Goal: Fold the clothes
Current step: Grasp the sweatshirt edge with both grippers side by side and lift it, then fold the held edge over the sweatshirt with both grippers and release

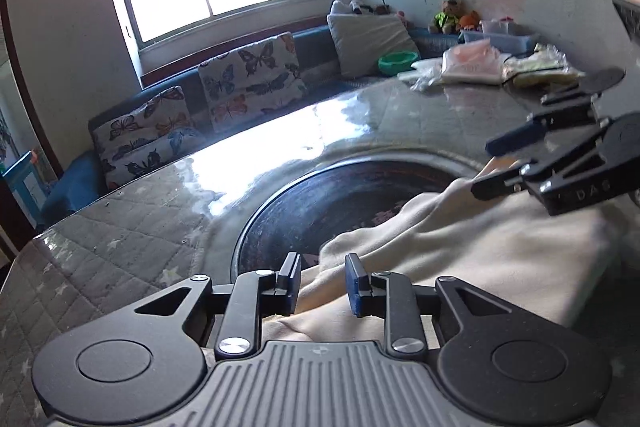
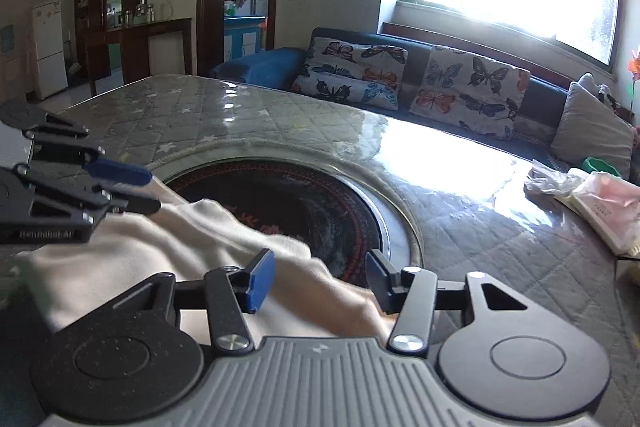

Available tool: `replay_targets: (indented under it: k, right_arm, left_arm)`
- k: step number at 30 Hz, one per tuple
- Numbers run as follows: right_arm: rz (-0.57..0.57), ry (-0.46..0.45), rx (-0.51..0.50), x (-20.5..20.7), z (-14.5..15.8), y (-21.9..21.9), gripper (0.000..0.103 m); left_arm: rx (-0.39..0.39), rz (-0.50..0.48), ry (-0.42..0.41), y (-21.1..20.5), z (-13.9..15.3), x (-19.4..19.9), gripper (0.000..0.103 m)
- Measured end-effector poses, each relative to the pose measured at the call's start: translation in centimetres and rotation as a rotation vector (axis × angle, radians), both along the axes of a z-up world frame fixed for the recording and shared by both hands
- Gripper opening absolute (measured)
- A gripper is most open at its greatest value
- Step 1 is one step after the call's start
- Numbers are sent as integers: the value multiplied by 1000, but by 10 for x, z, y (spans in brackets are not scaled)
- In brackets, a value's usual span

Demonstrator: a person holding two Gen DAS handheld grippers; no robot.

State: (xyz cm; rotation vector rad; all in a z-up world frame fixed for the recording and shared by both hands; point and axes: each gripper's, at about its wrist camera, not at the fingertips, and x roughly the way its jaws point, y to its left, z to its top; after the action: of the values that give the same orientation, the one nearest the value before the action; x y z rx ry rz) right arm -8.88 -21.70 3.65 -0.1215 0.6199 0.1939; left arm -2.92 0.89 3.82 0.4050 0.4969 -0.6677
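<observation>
On the quilted table (image 2: pixel 500 247), across the dark round inset (image 1: pixel 320 203): cream garment (image 1: pixel 460 247) lying bunched, partly doubled, not squared; left gripper (image 1: pixel 322 285) and right gripper (image 2: pixel 320 277) both released, above it.

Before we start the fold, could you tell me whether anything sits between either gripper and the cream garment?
Nothing visible does: the left gripper and right gripper are both open directly over the cream garment.

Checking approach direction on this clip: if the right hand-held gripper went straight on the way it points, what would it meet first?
Most likely the cream garment lying between its open fingers; beyond that, the dark round inset in the table. Depth is uncertain.
</observation>
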Motion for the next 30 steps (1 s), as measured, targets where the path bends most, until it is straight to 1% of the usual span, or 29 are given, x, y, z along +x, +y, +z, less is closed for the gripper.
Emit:
replay_targets:
  k: [3,4,6,8,11,14,17,19,22,23,27,30]
  right_arm:
    - [19,40,43,-8,-3,-4,33]
    - [9,46,46,-8,-6,-4,33]
    - [-6,56,62,-2,-11,-6,26]
    - [-11,62,79,3,-13,-5,26]
    - [-39,85,78,16,-17,-5,26]
    - [-65,95,82,20,-21,-9,24]
    - [-56,54,93,3,-9,-10,26]
    - [-32,30,70,-13,1,-7,26]
    - [7,21,55,-37,7,-2,26]
    - [22,22,49,-51,8,0,26]
    - [32,20,30,-78,3,5,26]
    - [29,26,14,-87,-9,6,25]
  left_arm:
    - [-42,-37,33,2,4,-22,27]
    - [-44,-37,43,2,3,-27,27]
    - [-33,-24,53,3,-2,-34,27]
    - [-27,-2,68,6,-8,-37,27]
    - [-17,34,93,12,-15,-32,27]
    - [-37,33,95,14,-11,-38,27]
    - [-57,32,96,15,-6,-43,27]
    - [-70,31,97,16,-3,-46,27]
    - [-96,22,97,16,2,-55,27]
    - [-105,14,96,14,4,-60,27]
    - [-97,-17,87,6,-1,-76,28]
    - [-56,-24,96,1,-11,-76,28]
